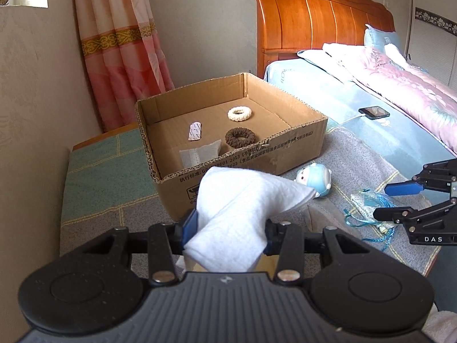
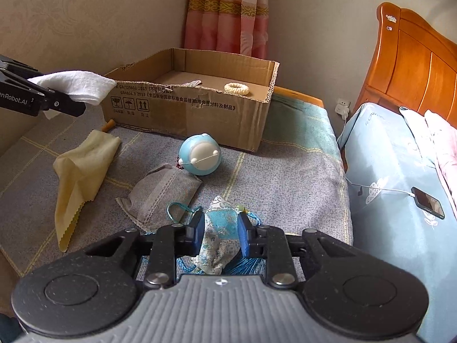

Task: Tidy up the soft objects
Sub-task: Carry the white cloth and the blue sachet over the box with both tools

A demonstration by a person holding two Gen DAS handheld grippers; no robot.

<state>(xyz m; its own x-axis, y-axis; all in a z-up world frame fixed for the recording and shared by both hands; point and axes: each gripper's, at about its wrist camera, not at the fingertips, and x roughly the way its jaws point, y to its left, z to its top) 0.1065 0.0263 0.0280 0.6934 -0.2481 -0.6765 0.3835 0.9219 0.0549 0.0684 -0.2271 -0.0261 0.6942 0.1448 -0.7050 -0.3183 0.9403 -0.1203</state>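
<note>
My left gripper (image 1: 225,228) is shut on a folded white cloth (image 1: 242,205) and holds it in the air just in front of the open cardboard box (image 1: 257,157); the cloth also shows in the right wrist view (image 2: 77,85). The box holds a cream ring (image 1: 240,113), a brown ring (image 1: 240,137), a grey pouch (image 1: 200,154) and a small white packet (image 1: 195,131). My right gripper (image 2: 221,233) is open, its pads on either side of a blue patterned sachet (image 2: 218,237) with turquoise cord lying on the blanket.
On the grey checked blanket (image 2: 285,188) lie a yellow cloth (image 2: 80,177), a grey pouch (image 2: 160,191) and a round blue-and-white toy (image 2: 200,157). A bed (image 2: 394,171) with a charging phone (image 2: 428,203) stands at the right. A curtain (image 2: 228,11) hangs behind the box.
</note>
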